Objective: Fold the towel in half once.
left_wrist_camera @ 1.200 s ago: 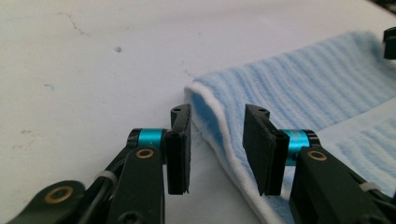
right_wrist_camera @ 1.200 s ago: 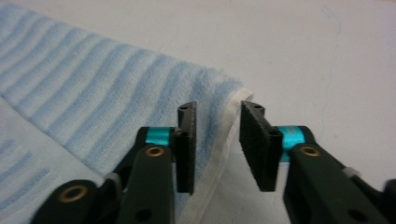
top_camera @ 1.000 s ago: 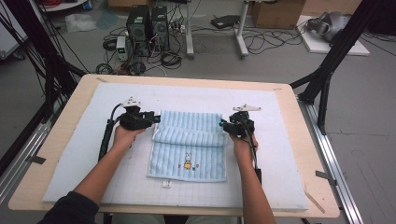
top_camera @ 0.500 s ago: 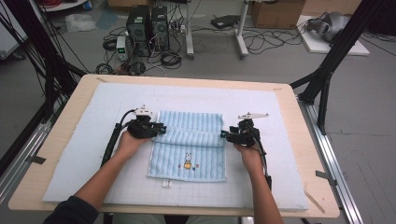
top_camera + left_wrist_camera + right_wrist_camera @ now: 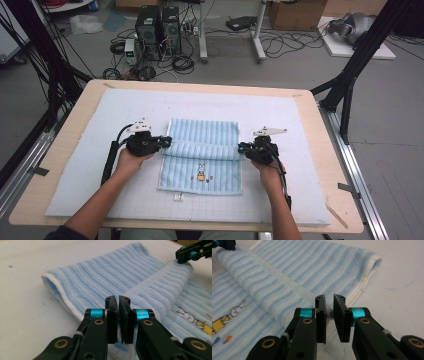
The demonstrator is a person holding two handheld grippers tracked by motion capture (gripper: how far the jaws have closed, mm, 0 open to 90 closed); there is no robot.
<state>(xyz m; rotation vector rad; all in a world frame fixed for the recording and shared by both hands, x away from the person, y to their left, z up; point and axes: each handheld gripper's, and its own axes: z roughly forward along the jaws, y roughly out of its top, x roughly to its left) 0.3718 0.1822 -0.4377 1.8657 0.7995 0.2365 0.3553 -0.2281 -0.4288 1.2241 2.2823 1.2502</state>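
A light blue striped towel [image 5: 202,172] with a small rabbit picture lies flat on the mat, its far part folded over into a raised band across the middle. My left gripper [image 5: 167,141] sits at the left end of that band, and its jaws have just closed onto the cloth edge [image 5: 140,297]. At the band's right end, my right gripper [image 5: 241,148] has also been closing; a narrow gap remains with a bit of towel hem [image 5: 294,302] pinched in it. The left gripper view shows the right gripper [image 5: 192,252] at the far end of the fold.
The towel rests on a pale gridded mat [image 5: 300,130] that covers a wooden table [image 5: 80,100]. A small white tag [image 5: 178,196] lies just in front of the towel. Computer towers [image 5: 155,25], cables and black frame legs stand on the floor beyond the table.
Both hands have slid toward the person along the towel's sides, from its far corners to the ends of the folded band, and both pairs of jaws have closed there.
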